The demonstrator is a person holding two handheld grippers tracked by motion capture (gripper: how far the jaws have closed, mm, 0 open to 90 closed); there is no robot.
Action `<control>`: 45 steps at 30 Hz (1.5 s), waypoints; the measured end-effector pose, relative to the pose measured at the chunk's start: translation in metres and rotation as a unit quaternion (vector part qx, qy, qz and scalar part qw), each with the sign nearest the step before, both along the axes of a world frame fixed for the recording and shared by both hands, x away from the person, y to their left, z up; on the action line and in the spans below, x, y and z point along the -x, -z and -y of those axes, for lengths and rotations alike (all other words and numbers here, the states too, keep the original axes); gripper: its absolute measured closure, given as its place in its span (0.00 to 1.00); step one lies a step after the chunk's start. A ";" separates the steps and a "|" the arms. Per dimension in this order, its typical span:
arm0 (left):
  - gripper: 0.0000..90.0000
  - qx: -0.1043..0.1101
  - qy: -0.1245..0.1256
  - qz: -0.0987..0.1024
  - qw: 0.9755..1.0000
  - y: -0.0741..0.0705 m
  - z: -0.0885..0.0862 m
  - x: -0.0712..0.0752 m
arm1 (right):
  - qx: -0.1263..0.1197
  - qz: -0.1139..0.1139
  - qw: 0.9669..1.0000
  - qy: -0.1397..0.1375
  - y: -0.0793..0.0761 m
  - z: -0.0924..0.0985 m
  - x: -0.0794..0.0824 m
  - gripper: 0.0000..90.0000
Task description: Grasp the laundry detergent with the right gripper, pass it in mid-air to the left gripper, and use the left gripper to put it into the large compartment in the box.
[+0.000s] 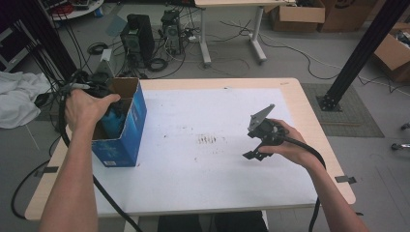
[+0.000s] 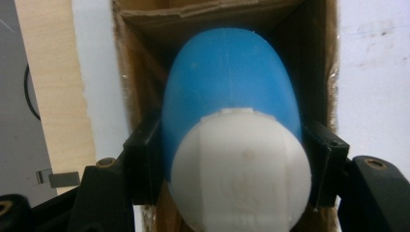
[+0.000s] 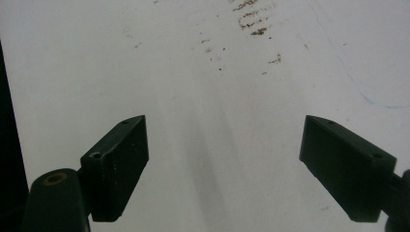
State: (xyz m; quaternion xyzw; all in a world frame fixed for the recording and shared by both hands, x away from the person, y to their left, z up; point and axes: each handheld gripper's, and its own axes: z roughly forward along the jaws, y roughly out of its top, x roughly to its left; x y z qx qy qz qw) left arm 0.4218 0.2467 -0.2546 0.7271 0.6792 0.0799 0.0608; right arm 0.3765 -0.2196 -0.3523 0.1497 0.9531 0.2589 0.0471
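Over the table (image 1: 208, 193), at the left of the high view, the open blue cardboard box (image 1: 126, 133) stands upright near the edge, and this looks like the packing step: the blue bottle with its white cap (image 2: 232, 121) is going in, bottom first. The left hand-held gripper (image 2: 232, 164) is clamped on that bottle just below the cap, bottle partly inside the box. Next it should settle fully, then let go; the right hand-held gripper (image 3: 241, 169) hovers at centre-right, jaws wide apart, empty.
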 end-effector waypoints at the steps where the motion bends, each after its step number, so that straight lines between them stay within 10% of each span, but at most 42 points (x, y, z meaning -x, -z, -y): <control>1: 0.42 -0.001 -0.003 0.003 1.000 0.002 0.000 0.000 | 0.000 0.000 1.000 0.000 0.000 0.000 0.000 0.19; 45: 0.42 0.001 -0.014 0.013 1.000 0.022 0.002 0.008 | 0.001 -0.006 1.000 0.007 0.009 0.001 0.004 0.20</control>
